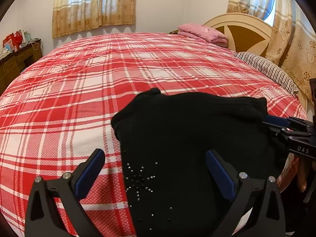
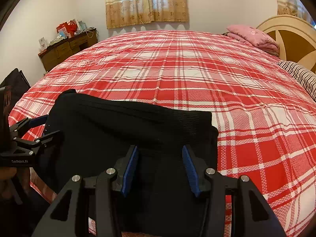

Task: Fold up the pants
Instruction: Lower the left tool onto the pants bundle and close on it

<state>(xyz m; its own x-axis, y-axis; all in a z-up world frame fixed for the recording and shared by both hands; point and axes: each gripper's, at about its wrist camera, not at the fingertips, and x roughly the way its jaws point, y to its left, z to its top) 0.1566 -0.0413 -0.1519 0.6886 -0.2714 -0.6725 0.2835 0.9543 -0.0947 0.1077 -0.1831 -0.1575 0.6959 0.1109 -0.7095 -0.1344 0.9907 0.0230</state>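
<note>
Both pairs of fingers stand spread apart, gripping nothing. On the left gripper [image 1: 155,169] the blue fingers [image 1: 89,172] straddle the left edge of the black pants [image 1: 187,130], one over the plaid bedspread [image 1: 98,75], the other over the cloth. On the right gripper [image 2: 160,167] the fingers [image 2: 130,169] are released above the pants' right part. Folded into a compact bundle, the pants lie at the bed's near edge, rhinestones [image 1: 139,179] showing on the fabric. A pink quilt [image 1: 203,32] sits by the headboard [image 1: 243,29].

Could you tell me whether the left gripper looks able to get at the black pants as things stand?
Probably yes: the left gripper is open over the black pants, nothing lying between.
</note>
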